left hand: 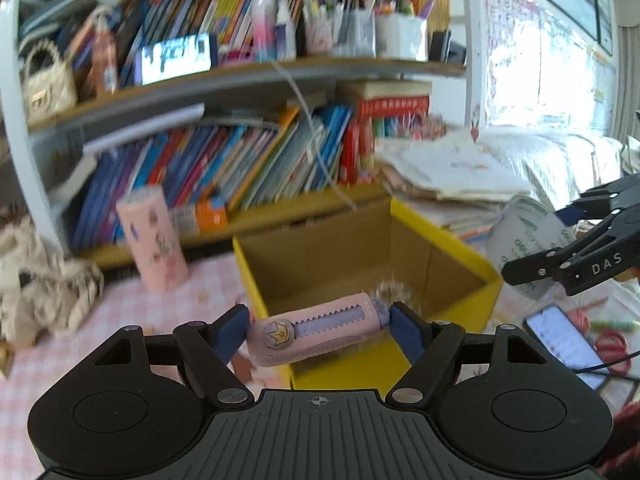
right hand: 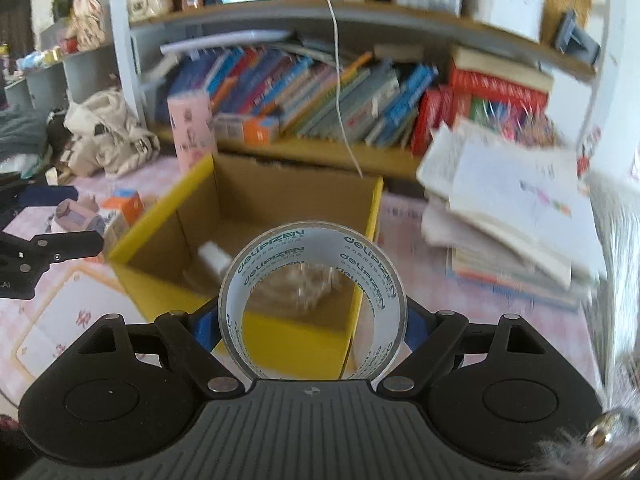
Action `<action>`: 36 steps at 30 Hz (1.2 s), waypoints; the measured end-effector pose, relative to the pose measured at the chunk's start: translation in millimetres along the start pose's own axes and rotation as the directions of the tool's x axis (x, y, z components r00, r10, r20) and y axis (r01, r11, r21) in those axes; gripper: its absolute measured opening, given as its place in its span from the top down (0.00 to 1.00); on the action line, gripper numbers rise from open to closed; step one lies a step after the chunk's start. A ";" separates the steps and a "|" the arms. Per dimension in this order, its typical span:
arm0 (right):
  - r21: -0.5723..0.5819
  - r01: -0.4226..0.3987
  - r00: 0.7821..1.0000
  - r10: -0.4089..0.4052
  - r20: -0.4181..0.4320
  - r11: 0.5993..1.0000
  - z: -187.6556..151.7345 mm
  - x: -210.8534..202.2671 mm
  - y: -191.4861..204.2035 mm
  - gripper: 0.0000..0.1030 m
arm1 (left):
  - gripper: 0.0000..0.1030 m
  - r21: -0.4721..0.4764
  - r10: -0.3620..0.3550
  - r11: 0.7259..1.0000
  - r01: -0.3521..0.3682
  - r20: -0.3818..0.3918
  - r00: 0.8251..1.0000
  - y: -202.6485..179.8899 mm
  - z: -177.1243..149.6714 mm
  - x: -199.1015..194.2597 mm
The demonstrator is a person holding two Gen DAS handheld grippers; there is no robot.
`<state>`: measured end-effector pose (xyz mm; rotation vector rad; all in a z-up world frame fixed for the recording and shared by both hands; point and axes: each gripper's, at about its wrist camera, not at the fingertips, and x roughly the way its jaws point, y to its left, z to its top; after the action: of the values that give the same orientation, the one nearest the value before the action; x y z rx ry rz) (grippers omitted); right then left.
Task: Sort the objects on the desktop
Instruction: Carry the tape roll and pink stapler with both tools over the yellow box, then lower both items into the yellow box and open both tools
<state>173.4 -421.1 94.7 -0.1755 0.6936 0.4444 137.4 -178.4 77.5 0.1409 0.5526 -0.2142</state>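
A pink checked tablecloth point(left hand: 132, 312) covers the desk, and behind it a two-tier bookshelf point(left hand: 224, 76) is crammed with leaning books, pen pots and a small quilted handbag point(left hand: 46, 80). Going left to right in the left wrist view: one crumpled cream cloth bag point(left hand: 44, 280), one pink cylindrical tin point(left hand: 154, 240) standing upright near the shelf, one open cardboard box with yellow outer walls point(left hand: 486, 276) in the middle, one heap of loose papers and workbooks point(left hand: 448, 168) beyond it, and one smartphone point(left hand: 564, 340) lying at the right edge beside what look like red-handled scissors, though blur makes that unsure. The left gripper point(left hand: 318, 330) pinches one pink retractable eraser point(left hand: 316, 330) end to end between its blue pads, held crosswise just in front of the box's near wall. The right gripper point(right hand: 312, 320) clamps one roll of clear tape point(right hand: 312, 248) by its sides, the roll standing on edge before the box's open top. Inside the box lie one small white bottle point(right hand: 214, 258) and something clear and crinkly.
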 end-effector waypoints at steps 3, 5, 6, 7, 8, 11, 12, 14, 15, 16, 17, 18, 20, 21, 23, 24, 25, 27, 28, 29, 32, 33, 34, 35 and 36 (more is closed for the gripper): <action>-0.033 -0.007 1.000 0.007 0.013 0.999 14.4 13.9 -3.8 0.19 | 0.25 0.022 0.000 1.000 0.000 0.013 1.000 -0.2 12.1 12.8; -0.061 -0.010 1.000 0.011 0.016 0.998 23.1 24.4 -4.5 0.19 | 0.25 0.038 0.000 0.999 0.000 0.018 1.000 0.6 18.1 22.9; -0.083 -0.011 1.000 0.013 0.016 0.996 27.2 30.4 -3.7 0.19 | 0.25 0.050 0.000 0.999 -0.001 0.019 1.000 0.8 20.9 29.3; -0.112 -0.012 1.000 0.014 0.016 0.994 31.6 37.5 -2.2 0.19 | 0.25 0.061 -0.002 0.998 0.001 0.018 1.000 1.0 23.4 35.7; -0.140 -0.014 1.000 0.016 0.015 0.990 33.7 42.7 -0.6 0.19 | 0.25 0.073 -0.007 0.997 0.006 0.014 1.000 0.8 25.3 42.2; -0.250 -0.016 1.000 0.019 0.009 0.968 43.0 64.5 4.8 0.19 | 0.25 0.103 -0.019 0.994 0.019 -0.005 1.000 -0.1 29.3 62.6; -0.287 -0.019 1.000 0.021 0.004 0.958 46.3 73.6 6.8 0.18 | 0.25 0.113 -0.023 0.993 0.025 -0.017 1.000 -0.7 30.0 71.4; -0.340 -0.026 1.000 0.021 -0.016 0.940 50.5 90.7 9.0 0.18 | 0.25 0.129 -0.032 0.991 0.037 -0.044 0.999 -3.2 29.9 87.6; -0.366 -0.028 0.999 0.018 -0.031 0.930 52.9 101.2 10.7 0.18 | 0.25 0.135 -0.035 0.990 0.042 -0.057 0.998 -4.0 29.2 94.3; -0.388 -0.033 0.999 0.017 -0.045 0.921 54.9 110.7 12.3 0.18 | 0.25 0.141 -0.038 0.989 0.048 -0.070 0.997 -4.8 28.5 100.6; -0.410 -0.039 0.998 0.016 -0.059 0.911 56.8 120.2 14.0 0.18 | 0.25 0.149 -0.042 0.987 0.054 -0.082 0.996 -5.9 27.9 107.1; -0.434 -0.047 0.997 0.017 -0.073 0.899 58.1 129.6 15.9 0.18 | 0.25 0.157 -0.043 0.986 0.057 -0.096 0.994 -6.9 27.1 113.8; -0.489 -0.065 0.995 0.019 -0.099 0.870 59.6 146.1 20.2 0.18 | 0.25 0.176 -0.040 0.982 0.062 -0.124 0.991 -8.6 25.1 126.7; -0.520 -0.074 0.994 0.018 -0.112 0.851 60.1 154.1 22.8 0.18 | 0.25 0.184 -0.038 0.981 0.063 -0.139 0.990 -9.2 24.2 132.7; -0.579 -0.097 0.990 0.018 -0.140 0.809 59.8 169.1 28.3 0.18 | 0.25 0.199 -0.036 0.978 0.070 -0.168 0.985 -10.2 22.2 143.4; -0.605 -0.112 0.987 0.020 -0.157 0.788 59.2 176.2 30.9 0.18 | 0.25 0.206 -0.036 0.976 0.073 -0.180 0.983 -10.7 21.3 147.7; -0.625 -0.133 0.983 0.023 -0.180 0.769 58.0 182.6 33.0 0.18 | 0.25 0.214 -0.036 0.974 0.078 -0.190 0.981 -11.4 20.5 151.3; -0.654 -0.175 0.974 0.032 -0.225 0.736 55.2 194.9 37.1 0.18 | 0.25 0.235 -0.038 0.968 0.090 -0.214 0.976 -13.3 18.1 158.9; -0.664 -0.188 0.970 0.031 -0.241 0.724 53.9 199.9 38.4 0.18 | 0.25 0.243 -0.038 0.965 0.094 -0.225 0.974 -14.1 16.7 162.2; -0.672 -0.198 0.966 0.027 -0.256 0.713 52.3 205.2 39.5 0.18 | 0.25 0.250 -0.036 0.963 0.096 -0.236 0.971 -14.6 15.3 165.4; -0.682 -0.230 0.956 0.029 -0.292 0.695 50.3 216.6 41.8 0.18 | 0.25 0.256 -0.038 0.961 0.108 -0.265 0.963 -15.8 11.2 171.3; -0.682 -0.240 0.952 0.031 -0.303 0.691 50.5 219.2 42.9 0.18 | 0.25 0.259 -0.037 0.960 0.110 -0.270 0.962 -16.2 10.4 171.8; -0.683 -0.248 0.950 0.034 -0.311 0.687 50.2 221.0 43.4 0.18 | 0.25 0.262 -0.038 0.959 0.113 -0.273 0.961 -16.7 10.1 171.8; -0.683 -0.255 0.947 0.036 -0.318 0.684 49.9 222.7 43.9 0.18 | 0.24 0.263 -0.040 0.958 0.116 -0.276 0.960 -16.9 9.9 171.7; -0.683 -0.261 0.946 0.038 -0.323 0.682 49.2 223.7 44.4 0.18 | 0.24 0.264 -0.041 0.957 0.118 -0.279 0.959 -16.8 9.7 171.9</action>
<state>333.9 -291.4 -14.2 -0.9617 0.7896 0.8589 280.9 -224.6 -7.3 0.4270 0.8012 -0.3550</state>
